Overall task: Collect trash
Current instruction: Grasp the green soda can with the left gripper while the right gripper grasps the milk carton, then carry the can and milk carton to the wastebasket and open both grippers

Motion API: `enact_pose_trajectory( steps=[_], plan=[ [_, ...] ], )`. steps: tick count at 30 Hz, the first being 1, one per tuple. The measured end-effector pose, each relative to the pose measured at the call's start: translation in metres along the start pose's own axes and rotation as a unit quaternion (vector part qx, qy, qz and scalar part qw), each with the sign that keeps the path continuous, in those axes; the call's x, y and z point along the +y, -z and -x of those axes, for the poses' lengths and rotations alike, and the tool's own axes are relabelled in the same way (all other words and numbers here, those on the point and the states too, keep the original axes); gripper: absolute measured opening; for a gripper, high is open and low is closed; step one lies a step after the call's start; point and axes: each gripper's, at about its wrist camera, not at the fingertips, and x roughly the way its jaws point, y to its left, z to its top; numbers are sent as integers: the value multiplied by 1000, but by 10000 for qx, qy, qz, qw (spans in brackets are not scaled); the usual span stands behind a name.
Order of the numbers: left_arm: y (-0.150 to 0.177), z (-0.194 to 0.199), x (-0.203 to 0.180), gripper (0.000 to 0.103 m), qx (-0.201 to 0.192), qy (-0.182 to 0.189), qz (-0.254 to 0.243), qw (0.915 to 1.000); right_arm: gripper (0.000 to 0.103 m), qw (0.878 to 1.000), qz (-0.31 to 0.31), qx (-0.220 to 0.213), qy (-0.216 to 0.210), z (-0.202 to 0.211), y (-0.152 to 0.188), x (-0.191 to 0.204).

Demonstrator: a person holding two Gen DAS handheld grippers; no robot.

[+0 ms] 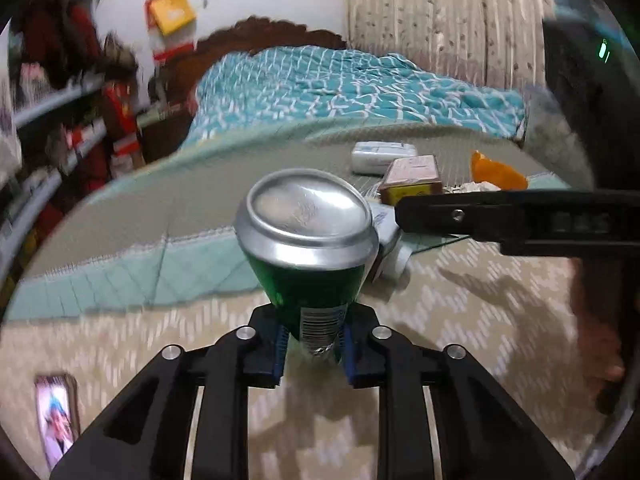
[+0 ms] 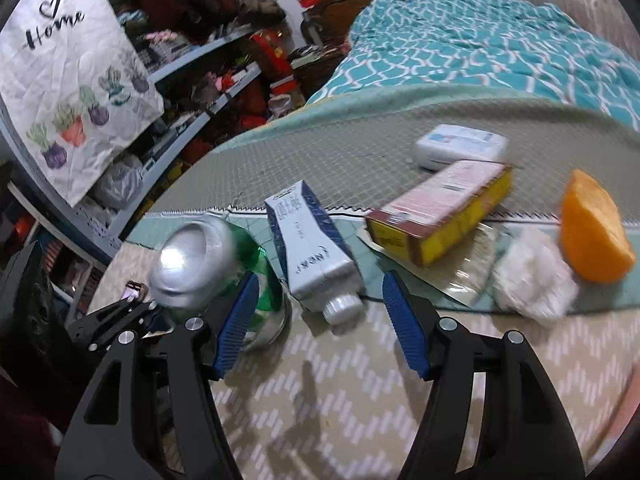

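Observation:
My left gripper (image 1: 312,354) is shut on a green aluminium can (image 1: 308,240), held by its lower end above the patterned floor mat. The can also shows at the left of the right wrist view (image 2: 208,264). My right gripper (image 2: 316,320) is open and empty, its blue pads (image 2: 236,320) on either side of a white and blue tube (image 2: 312,240) lying on the mat. Its finger crosses the left wrist view (image 1: 500,208). Beyond lie a yellow and brown box (image 2: 440,216), crumpled white paper (image 2: 532,276), an orange wrapper (image 2: 592,232) and a white pack (image 2: 460,146).
A bed with a teal blanket (image 2: 500,40) lies behind the mat. Cluttered metal shelves (image 2: 208,80) stand at the left, with a white "Home" bag (image 2: 72,80) hanging on them. A black bag (image 2: 28,320) is at the far left.

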Motion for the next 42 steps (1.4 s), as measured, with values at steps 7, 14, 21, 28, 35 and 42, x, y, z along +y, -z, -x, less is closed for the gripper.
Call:
enact_pose_trajectory(
  steps=[7,14,21,28,35,42],
  plan=[
    [31,41,62,19,118,402,944,9947,83,9961,713,255,450,-54,-9,26],
    [38,58,68,19,179,918,1271,9875,56,9983,392,437,5,-25,25,31],
    [27,54,17,19,404,1764,704,9810,56,9972,196,90,715,81,124,4],
    [23,49,-86,19,835,2922,-254,9524,56,9752,-1077,-1186,1525,203,208,-47],
    [0,38,-196,19,983,3571,-1274,9201,56,9167,-2305,-2234,2379,270,249,-98],
    [9,32,-280,17,1010,3624,-2201,9000,56,8902,-3050,-2040,2700,272,274,-144]
  ],
)
